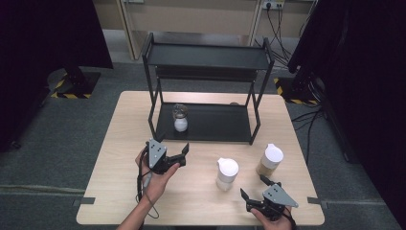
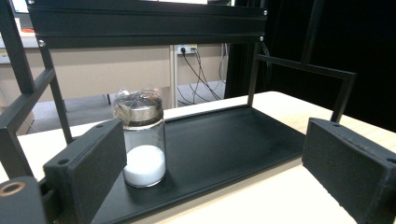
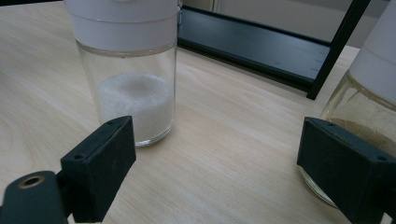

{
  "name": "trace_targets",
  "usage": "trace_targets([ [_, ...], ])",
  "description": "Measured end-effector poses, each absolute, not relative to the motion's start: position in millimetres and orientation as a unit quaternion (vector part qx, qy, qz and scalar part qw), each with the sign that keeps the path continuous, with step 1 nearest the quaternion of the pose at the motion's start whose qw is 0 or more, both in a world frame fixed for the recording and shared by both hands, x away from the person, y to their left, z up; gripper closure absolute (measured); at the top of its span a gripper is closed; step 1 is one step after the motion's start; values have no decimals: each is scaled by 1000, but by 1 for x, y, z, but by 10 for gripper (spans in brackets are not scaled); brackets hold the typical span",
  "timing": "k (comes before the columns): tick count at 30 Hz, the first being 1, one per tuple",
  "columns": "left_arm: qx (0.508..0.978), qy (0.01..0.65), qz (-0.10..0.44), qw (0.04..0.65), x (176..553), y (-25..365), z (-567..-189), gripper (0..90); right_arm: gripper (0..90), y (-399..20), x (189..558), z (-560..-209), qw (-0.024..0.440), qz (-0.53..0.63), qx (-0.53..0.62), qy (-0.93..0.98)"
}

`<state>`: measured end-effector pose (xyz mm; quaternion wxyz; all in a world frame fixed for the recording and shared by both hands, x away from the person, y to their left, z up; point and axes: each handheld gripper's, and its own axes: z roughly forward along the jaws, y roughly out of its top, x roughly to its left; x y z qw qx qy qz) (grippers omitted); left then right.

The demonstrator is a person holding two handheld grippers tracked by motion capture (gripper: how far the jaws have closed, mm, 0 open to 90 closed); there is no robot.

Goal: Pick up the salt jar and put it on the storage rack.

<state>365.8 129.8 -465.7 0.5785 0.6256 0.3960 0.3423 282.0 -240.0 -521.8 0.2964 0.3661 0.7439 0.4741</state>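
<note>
A small glass jar (image 1: 180, 118) with a metal lid and white powder stands at the left of the bottom shelf of a black rack (image 1: 210, 125). My left gripper (image 1: 173, 143) hovers just in front of that shelf, open and holding nothing. In the left gripper view the jar (image 2: 140, 140) stands just beyond the left pad, and the gripper (image 2: 215, 172) has only shelf between its jaws. My right gripper (image 1: 253, 187) is near the table's front edge, open. Its view has a white-lidded jar of white powder (image 3: 128, 70) ahead on the left and a jar of brownish powder (image 3: 369, 102) on the right, and the gripper (image 3: 219, 172) touches neither.
The white-lidded jar (image 1: 226, 173) and the brownish jar (image 1: 269, 159) stand on the wooden table (image 1: 119, 182) in front of the rack's right half. The rack's upper shelf (image 1: 208, 55) overhangs the lower one. Dark stands and cables are on the floor around the table.
</note>
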Motion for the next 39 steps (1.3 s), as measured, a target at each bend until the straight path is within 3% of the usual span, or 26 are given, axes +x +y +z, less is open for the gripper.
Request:
trace_targets([
  [39,636,402,315,578,318,143,-506,59,116,-240,281,-522,298,474,366,744],
])
